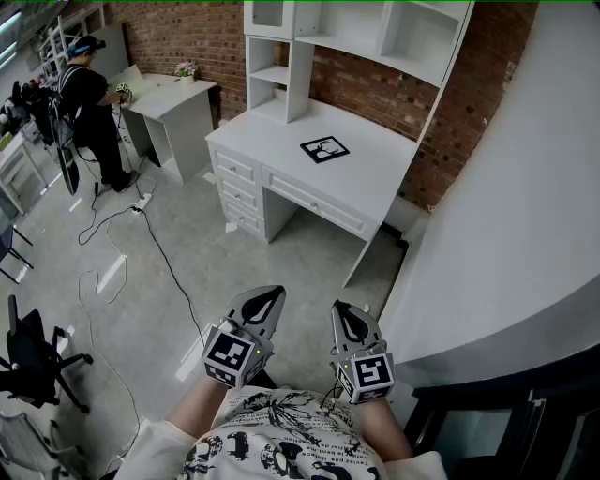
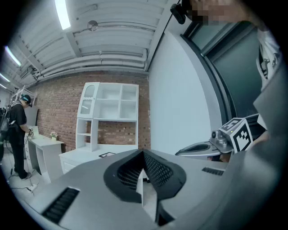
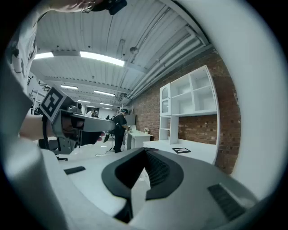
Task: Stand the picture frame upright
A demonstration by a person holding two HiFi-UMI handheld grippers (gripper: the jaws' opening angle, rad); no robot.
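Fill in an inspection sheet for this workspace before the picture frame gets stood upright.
Surface: white desk with shelves above, against a brick wall.
Job's things: picture frame lying flat on the desk.
Clutter: nothing seen on the desk.
Grippers: left tool and right tool both shut, empty, well short of the desk.
Cables: black cable trailing across the floor.
Surroundings: person at a second desk; office chair at left.
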